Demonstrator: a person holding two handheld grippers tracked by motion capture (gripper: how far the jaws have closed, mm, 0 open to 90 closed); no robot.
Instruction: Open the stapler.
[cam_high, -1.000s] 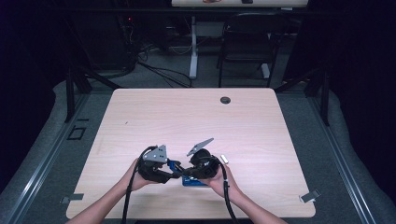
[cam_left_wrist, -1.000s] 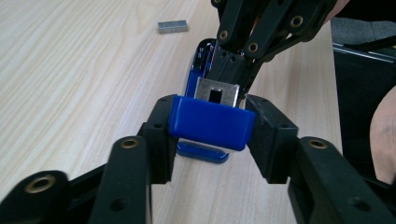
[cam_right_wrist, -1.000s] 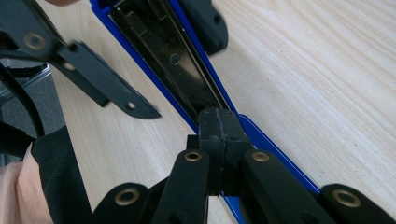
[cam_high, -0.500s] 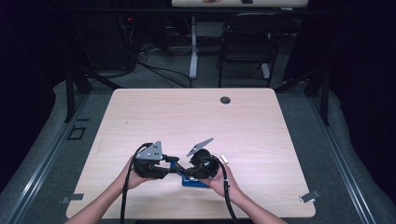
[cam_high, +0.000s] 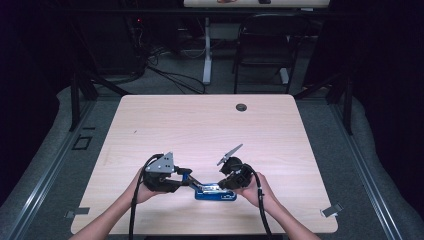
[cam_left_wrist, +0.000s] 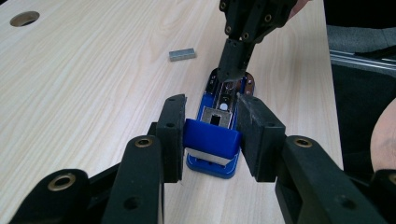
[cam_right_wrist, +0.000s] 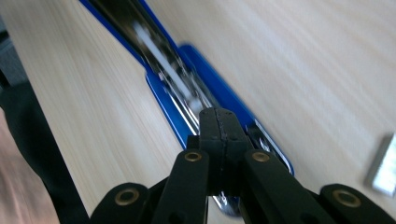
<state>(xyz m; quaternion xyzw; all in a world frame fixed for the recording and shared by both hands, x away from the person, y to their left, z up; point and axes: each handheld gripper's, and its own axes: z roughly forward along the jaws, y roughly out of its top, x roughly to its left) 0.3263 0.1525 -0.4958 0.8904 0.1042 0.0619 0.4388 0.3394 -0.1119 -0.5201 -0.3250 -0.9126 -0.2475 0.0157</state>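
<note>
- Your blue stapler (cam_high: 215, 192) lies flat near the desk's (cam_high: 200, 125) front edge, between your two hands, with its top swung open and the metal staple channel (cam_left_wrist: 224, 100) bared.
- In the left gripper view, your left gripper (cam_left_wrist: 211, 128) straddles the stapler's near end: its jaws have just been closing, and the blue top piece (cam_left_wrist: 208, 140) sits between them. The left pad lies against the blue plastic; on the right side the pad is at or just off the edge, and the contact there cannot be told for certain.
- Your right gripper (cam_right_wrist: 219, 126) has its jaws pressed together with nothing between them. Their joined tips point down onto the shiny channel at the stapler's far end, as the left gripper view shows from the other side (cam_left_wrist: 232, 70).
- In the right gripper view the stapler's blue base (cam_right_wrist: 219, 100) runs away diagonally from the jaw tips, and the picture is blurred along the channel.
- A small grey strip of staples (cam_left_wrist: 181, 54) lies loose on the desk, beside the stapler and apart from it; its edge also shows at the right of the right gripper view (cam_right_wrist: 384, 163).
- In the high view, your left hand (cam_high: 142, 187) and right hand (cam_high: 257, 190) each hold a gripper low over the desk, and a round cable hole (cam_high: 241, 107) sits near the desk's far edge.
</note>
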